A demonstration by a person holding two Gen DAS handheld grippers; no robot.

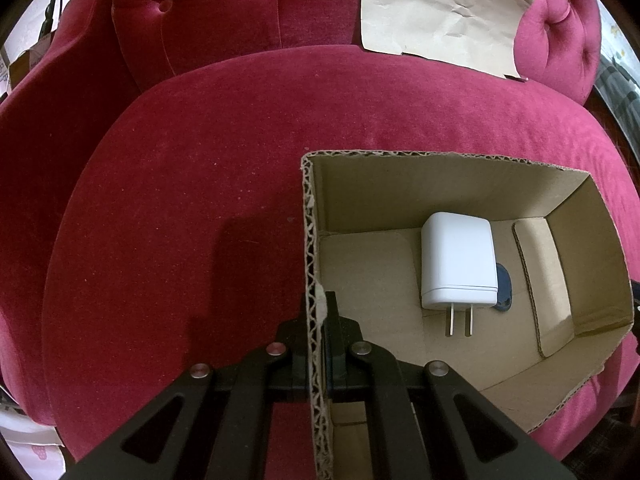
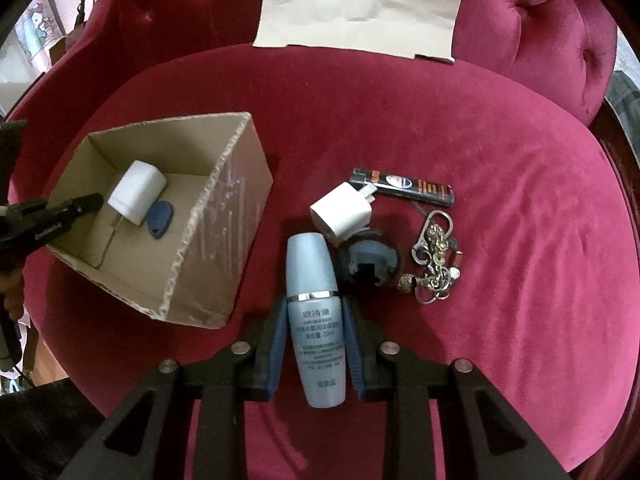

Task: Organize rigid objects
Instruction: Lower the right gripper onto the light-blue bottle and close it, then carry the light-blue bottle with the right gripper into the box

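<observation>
Right wrist view: the right gripper (image 2: 316, 344), black with blue ribbed pads (image 2: 277, 354), pinches a pale blue, smooth plastic bottle (image 2: 316, 320) across its lower body; the rounded cap end points away from the camera, and a silver band separates the cap from the printed label. The bottle sits over the crimson velvet seat cushion (image 2: 500, 240). Beyond it on the cushion lie a small white cube-shaped charger (image 2: 340, 210), a flat black rectangular packet (image 2: 404, 186), a dark round object (image 2: 370, 262) and a tangle of metal keyrings (image 2: 434, 258), all close together. To the left stands an open corrugated cardboard box (image 2: 224, 240), its outer wall streaked with tape residue. Inside are a white rounded-rectangular power adapter (image 2: 136, 192) and a blue teardrop-shaped fob (image 2: 160, 218) just beside it. A sheet of creased tan paper (image 2: 360, 4) leans on the tufted backrest.

Left wrist view: the left gripper (image 1: 316, 336) has its fingers pressed together on the box's raw corrugated left wall (image 1: 310, 260), one finger inside and one outside. The adapter (image 1: 458, 260) rests on the box floor, two flat metal prongs toward the camera, partly covering the blue fob (image 1: 505, 288).
</observation>
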